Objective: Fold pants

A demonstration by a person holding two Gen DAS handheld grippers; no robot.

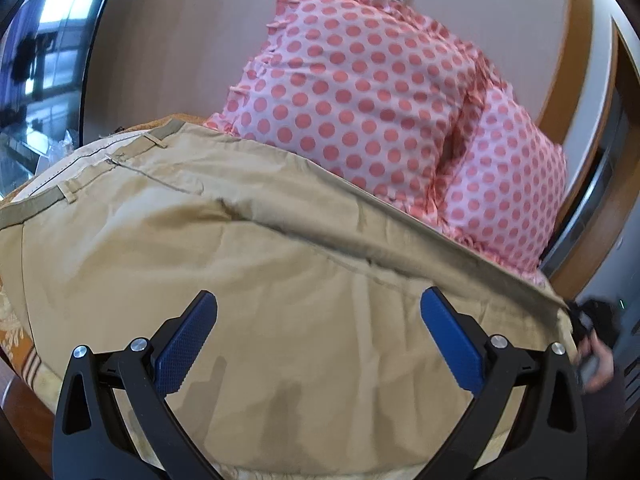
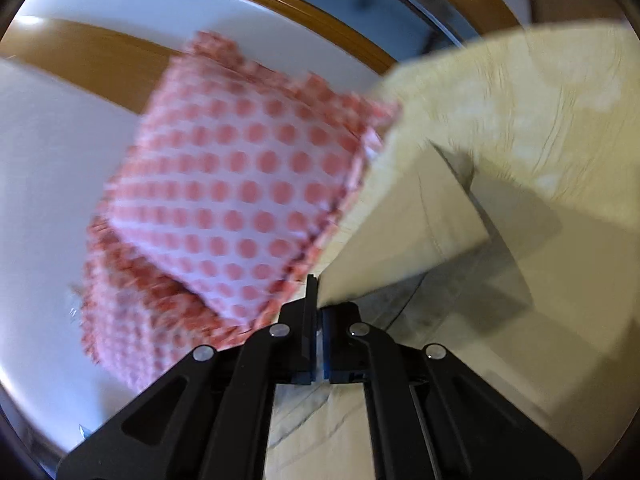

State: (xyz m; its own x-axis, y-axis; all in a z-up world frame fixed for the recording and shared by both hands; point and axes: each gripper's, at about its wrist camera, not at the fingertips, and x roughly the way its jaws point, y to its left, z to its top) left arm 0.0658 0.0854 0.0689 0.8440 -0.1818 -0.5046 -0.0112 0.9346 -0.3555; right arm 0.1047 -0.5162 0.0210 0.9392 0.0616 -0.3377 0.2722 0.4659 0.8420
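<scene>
Tan khaki pants (image 1: 248, 280) lie spread over the bed, with the waistband and belt loops at the far left. My left gripper (image 1: 318, 308) is open, its blue pads (image 1: 188, 344) hovering just above the pants cloth. My right gripper (image 2: 319, 300) is shut on the hem of a pant leg (image 2: 404, 236) and holds it lifted off the bed. That lifted leg edge stretches across the left wrist view to the right gripper at the far right (image 1: 584, 320). The right wrist view is motion-blurred.
Two pink pillows with red polka dots (image 1: 380, 92) are stacked against the wall behind the pants; they also show in the right wrist view (image 2: 232, 200). A patterned bedspread (image 1: 16, 332) lies under the pants. A wooden headboard frame (image 1: 584, 52) curves at right. A mirror (image 1: 44, 60) stands at left.
</scene>
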